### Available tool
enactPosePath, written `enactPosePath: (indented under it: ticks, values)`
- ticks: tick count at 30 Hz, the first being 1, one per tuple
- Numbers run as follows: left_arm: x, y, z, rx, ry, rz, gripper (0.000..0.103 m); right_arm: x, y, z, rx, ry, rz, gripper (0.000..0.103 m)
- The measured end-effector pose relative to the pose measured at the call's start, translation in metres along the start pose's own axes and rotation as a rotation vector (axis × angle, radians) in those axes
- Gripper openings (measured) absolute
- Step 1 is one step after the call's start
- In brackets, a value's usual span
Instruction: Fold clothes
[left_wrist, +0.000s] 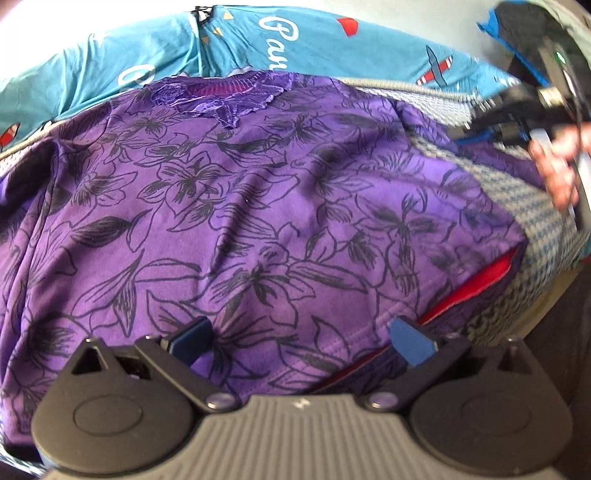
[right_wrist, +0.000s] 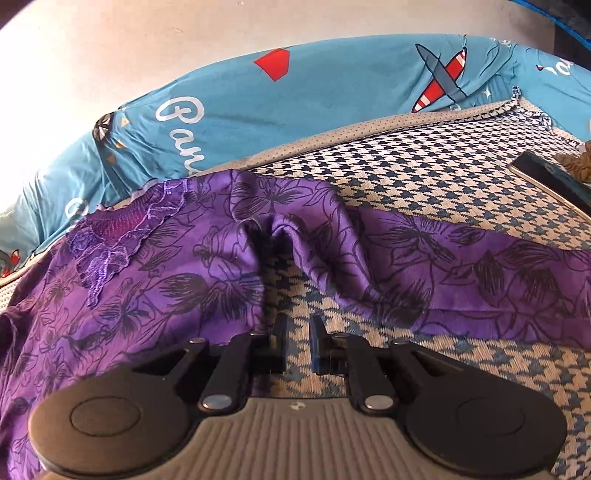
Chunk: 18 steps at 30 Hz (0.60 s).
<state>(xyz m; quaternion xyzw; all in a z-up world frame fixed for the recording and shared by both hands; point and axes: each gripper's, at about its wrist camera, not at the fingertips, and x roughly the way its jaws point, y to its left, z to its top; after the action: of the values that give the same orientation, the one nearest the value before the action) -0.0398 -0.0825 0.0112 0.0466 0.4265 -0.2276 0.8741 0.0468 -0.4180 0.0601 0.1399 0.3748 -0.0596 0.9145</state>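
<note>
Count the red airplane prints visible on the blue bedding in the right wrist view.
1: a red airplane print on the blue bedding, upper right. Others may be hidden behind the purple shirt.

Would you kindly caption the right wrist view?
Right gripper, nearly closed and empty, above houndstooth bedcover beside rumpled purple floral top.

The shirt lies spread on the bed cover, its lace collar toward the far side. Behind it a pillow runs along the wall. One sleeve stretches rightward. A flat device rests at the cover's far right edge.
</note>
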Motion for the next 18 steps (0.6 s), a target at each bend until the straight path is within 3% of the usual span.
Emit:
enactPosePath:
  ticks: [9,18]
  values:
    - [-0.004,0.011,0.008,-0.09,-0.061,0.111,0.103,-0.056,0.014,-0.048,-0.003,-0.035,0.03,0.018]
    - [-0.005,0.016,0.008,-0.125,-0.063,0.133,0.103,-0.098,0.028,-0.112,-0.03,-0.002,0.105,0.02]
